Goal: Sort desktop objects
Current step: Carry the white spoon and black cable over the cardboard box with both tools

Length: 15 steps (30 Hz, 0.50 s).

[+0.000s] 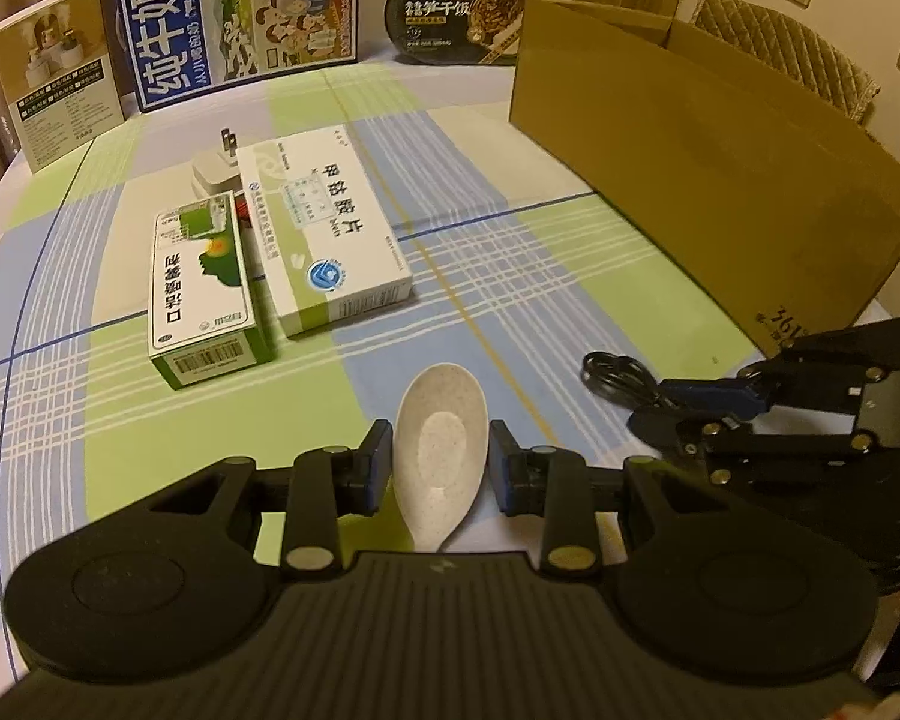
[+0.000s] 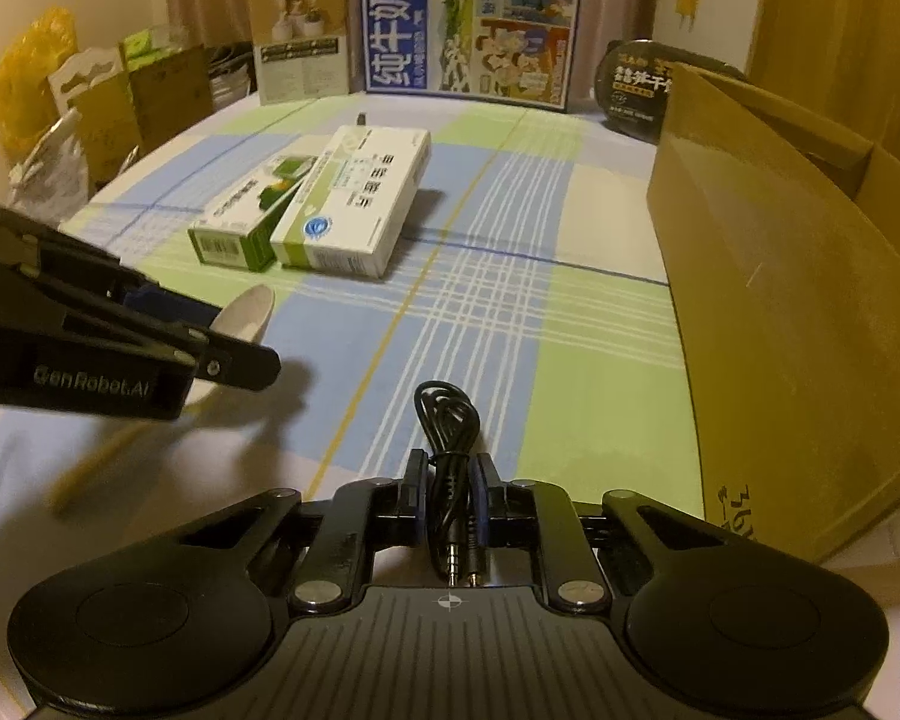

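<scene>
Two fisheye views, each looking forward and steeply down along its own hand-held gripper, close above the desk. Left view aimed at the medicine boxes, cardboard box to its right. Right view beside it, facing likewise. Shared: both boxes, milk carton, each other's gripper.

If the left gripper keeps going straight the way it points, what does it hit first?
Most likely the checked tablecloth just past the white spoon that the left gripper holds. The white medicine box lies farther on, slightly left; depth is hard to judge.
</scene>
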Each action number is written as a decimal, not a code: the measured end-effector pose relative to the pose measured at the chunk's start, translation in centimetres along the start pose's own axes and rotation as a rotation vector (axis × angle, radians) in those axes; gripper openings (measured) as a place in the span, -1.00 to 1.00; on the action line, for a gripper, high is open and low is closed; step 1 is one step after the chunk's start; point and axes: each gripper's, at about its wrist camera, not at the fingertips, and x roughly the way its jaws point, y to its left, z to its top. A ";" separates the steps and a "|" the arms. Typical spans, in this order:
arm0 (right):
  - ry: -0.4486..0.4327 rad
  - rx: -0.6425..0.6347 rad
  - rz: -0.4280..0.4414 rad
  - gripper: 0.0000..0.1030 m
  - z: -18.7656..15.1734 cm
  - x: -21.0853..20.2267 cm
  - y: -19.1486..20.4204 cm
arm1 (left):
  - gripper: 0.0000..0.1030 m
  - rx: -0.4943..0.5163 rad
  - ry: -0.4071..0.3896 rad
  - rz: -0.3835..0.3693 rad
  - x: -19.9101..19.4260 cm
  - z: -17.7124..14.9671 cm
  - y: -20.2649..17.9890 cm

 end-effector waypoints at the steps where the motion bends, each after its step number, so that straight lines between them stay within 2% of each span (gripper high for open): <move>1: -0.010 -0.004 -0.002 -0.79 0.2 -0.2 0.1 | -0.45 0.002 -0.006 -0.005 -0.2 0.0 -0.1; 15: -0.098 0.029 -0.023 -0.79 1.4 -5.2 0.2 | -0.45 -0.041 -0.055 -0.029 -3.8 0.3 -1.4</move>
